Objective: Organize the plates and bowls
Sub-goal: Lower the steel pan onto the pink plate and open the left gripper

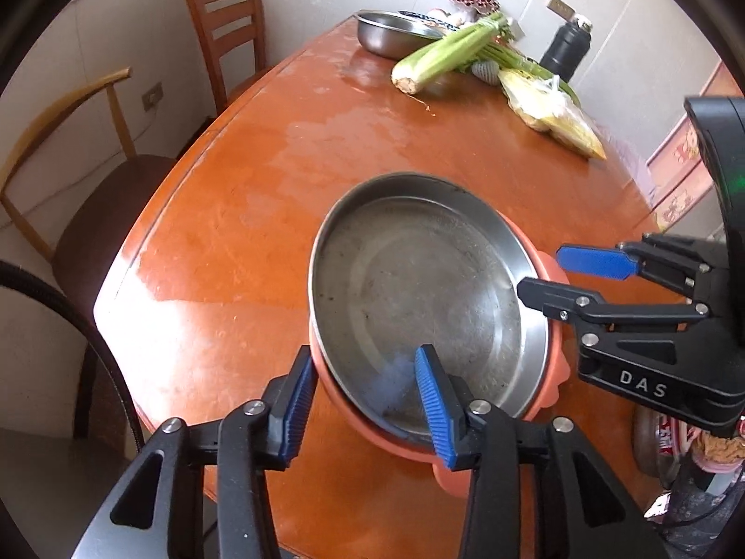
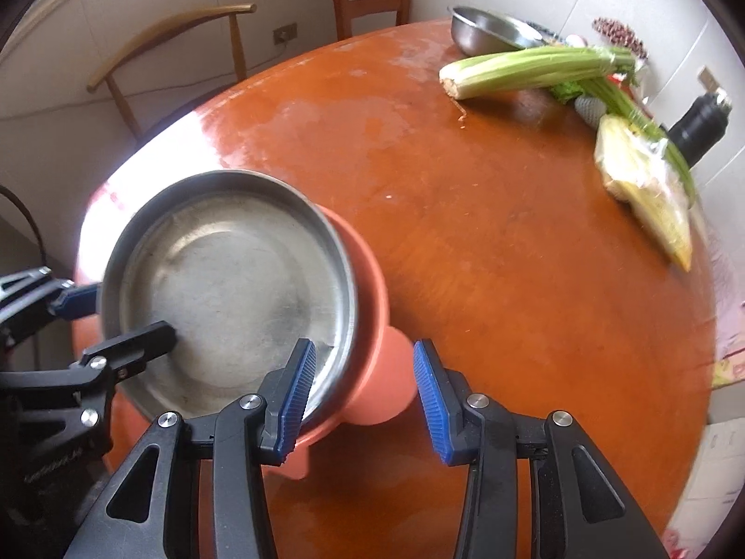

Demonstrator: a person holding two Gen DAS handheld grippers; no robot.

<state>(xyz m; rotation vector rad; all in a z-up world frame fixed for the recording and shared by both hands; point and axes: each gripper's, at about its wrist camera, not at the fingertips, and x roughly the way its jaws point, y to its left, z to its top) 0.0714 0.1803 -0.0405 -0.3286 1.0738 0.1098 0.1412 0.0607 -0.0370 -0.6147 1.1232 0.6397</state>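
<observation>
We see the steel plate [image 1: 419, 289] nested in the orange dish [image 2: 372, 279], lower centre; left gripper [image 1: 368, 400] and right gripper [image 2: 363, 396] straddle the rims, jaws released

The only lettering that reads is "DAS", in pale capitals on the black body of the right gripper [image 1: 540, 275], just right of the steel plate [image 1: 419, 298]. Red-and-white print on a can below that gripper is too blurred to read
</observation>
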